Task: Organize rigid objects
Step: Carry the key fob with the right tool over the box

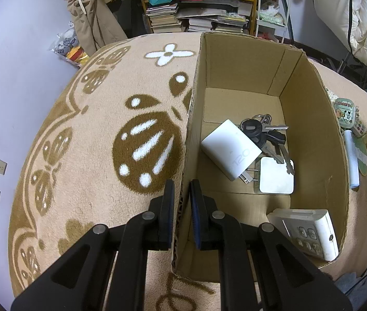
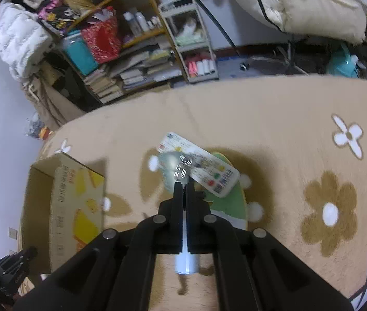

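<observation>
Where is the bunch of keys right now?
In the left wrist view, the bunch of keys lies on the floor of the open cardboard box, toward its far right side, resting partly on the large white charger and the smaller white adapter.

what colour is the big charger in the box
White, with faint grey lettering; the charger lies in the cardboard box, clearest in the left wrist view.
</observation>
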`<state>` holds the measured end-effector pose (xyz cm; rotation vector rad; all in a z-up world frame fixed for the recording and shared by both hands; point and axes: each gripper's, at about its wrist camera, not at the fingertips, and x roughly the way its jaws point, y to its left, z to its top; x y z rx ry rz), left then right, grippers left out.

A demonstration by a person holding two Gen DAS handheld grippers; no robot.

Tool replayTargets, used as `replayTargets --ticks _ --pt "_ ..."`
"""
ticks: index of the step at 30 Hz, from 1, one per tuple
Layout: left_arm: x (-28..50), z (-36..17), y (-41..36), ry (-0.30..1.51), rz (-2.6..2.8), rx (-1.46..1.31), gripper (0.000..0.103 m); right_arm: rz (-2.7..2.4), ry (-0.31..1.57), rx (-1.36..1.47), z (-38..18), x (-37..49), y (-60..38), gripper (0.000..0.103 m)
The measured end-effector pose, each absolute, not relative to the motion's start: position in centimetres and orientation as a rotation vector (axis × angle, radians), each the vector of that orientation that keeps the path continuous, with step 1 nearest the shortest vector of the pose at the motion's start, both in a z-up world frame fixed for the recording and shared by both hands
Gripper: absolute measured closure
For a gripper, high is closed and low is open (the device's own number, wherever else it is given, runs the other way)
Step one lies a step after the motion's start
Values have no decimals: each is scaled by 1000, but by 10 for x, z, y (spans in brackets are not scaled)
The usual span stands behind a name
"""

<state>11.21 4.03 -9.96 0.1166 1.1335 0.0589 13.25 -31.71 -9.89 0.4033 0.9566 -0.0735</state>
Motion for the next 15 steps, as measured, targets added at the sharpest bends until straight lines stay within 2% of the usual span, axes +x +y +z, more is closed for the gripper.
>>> replayTargets --ticks 15 --pt "112 -101 41 1136 51 107 91 96 799 291 -35 120 -241 100"
